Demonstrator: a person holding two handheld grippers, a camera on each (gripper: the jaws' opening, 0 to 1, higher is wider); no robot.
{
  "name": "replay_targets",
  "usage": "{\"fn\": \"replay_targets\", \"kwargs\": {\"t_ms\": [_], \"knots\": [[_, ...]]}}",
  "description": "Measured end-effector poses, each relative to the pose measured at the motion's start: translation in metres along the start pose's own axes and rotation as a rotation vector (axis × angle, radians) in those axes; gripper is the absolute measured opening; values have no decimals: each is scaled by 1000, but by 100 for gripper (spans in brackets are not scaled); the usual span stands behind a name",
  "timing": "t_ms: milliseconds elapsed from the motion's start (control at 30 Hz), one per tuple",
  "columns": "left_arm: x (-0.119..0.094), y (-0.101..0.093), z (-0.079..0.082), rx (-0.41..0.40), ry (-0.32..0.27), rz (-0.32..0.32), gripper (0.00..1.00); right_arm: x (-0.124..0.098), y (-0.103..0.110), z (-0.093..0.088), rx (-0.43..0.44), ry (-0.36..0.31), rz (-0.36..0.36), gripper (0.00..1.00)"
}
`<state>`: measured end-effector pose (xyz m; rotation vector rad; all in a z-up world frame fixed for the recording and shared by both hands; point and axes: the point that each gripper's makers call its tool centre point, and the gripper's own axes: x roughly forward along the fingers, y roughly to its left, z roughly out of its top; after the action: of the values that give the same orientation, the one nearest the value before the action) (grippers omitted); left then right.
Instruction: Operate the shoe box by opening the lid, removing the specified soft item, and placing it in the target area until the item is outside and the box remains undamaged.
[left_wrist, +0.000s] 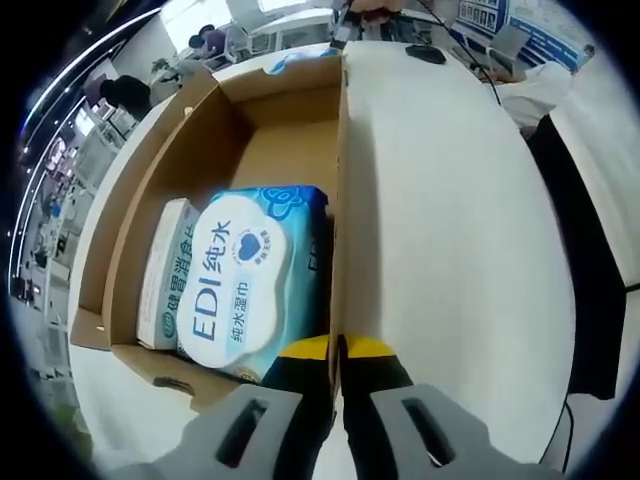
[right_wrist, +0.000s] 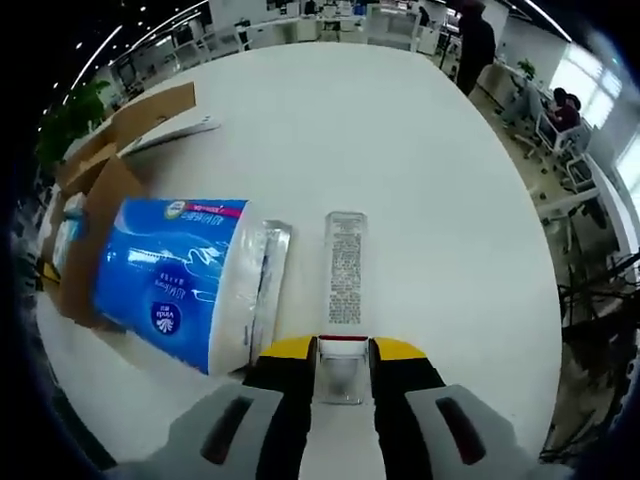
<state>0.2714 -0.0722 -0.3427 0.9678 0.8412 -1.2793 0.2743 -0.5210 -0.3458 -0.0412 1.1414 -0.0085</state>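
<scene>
The brown cardboard shoe box (left_wrist: 285, 140) stands open on the white table. Inside lie a blue-and-white wet-wipes pack (left_wrist: 250, 275) and, to its left, a slim white-and-green carton (left_wrist: 165, 275). My left gripper (left_wrist: 337, 350) is shut on the box's right wall (left_wrist: 340, 200), one yellow-tipped jaw on each side of it. My right gripper (right_wrist: 343, 355) is shut on the near end of a clear flat pack with a printed label (right_wrist: 345, 265), low over the table. A blue soft tissue pack (right_wrist: 180, 275) lies on the table just left of it, outside the box (right_wrist: 95, 195).
The box's open flap (right_wrist: 140, 110) sticks up at the left. The white table (right_wrist: 400, 130) stretches wide to the right and far side. A black mouse (left_wrist: 425, 53) sits at the table's far end. People and office desks fill the background.
</scene>
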Motion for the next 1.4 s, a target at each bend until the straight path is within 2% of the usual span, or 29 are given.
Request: {"fn": "replay_targets", "kwargs": {"t_ms": [100,233,400,567,800,867,967,1067,1333,1400], "knots": [[0,0,0,0,0,-1,1,-5,5,8,32,-50,37,30],[0,0,-1,2,-1,3,1,-19,1,18,56,-93,16,30],[0,0,0,1,-2,3,1,-30,-3,22,25,-115,-20,25],[-1,1,0,2,-4,4,2,-50,0,32,25,-178,-18,27],[-1,0,-1,1,0,2,1,-73,4,43,-26,-240,-25,27],[-1,-1,-2,3,0,1,1,-80,14,51,-115,-280,4,27],[-2,-1,-2,8,-3,0,1,-88,26,59,-203,-321,28,27],[-2,-2,-2,11,-7,5,1,-99,30,66,-262,-343,-1,27],[-2,-1,-2,15,-11,14,2,-117,40,74,-299,-411,7,29],[-2,-1,-2,12,-9,8,2,-118,43,71,-250,-417,22,29]]}}
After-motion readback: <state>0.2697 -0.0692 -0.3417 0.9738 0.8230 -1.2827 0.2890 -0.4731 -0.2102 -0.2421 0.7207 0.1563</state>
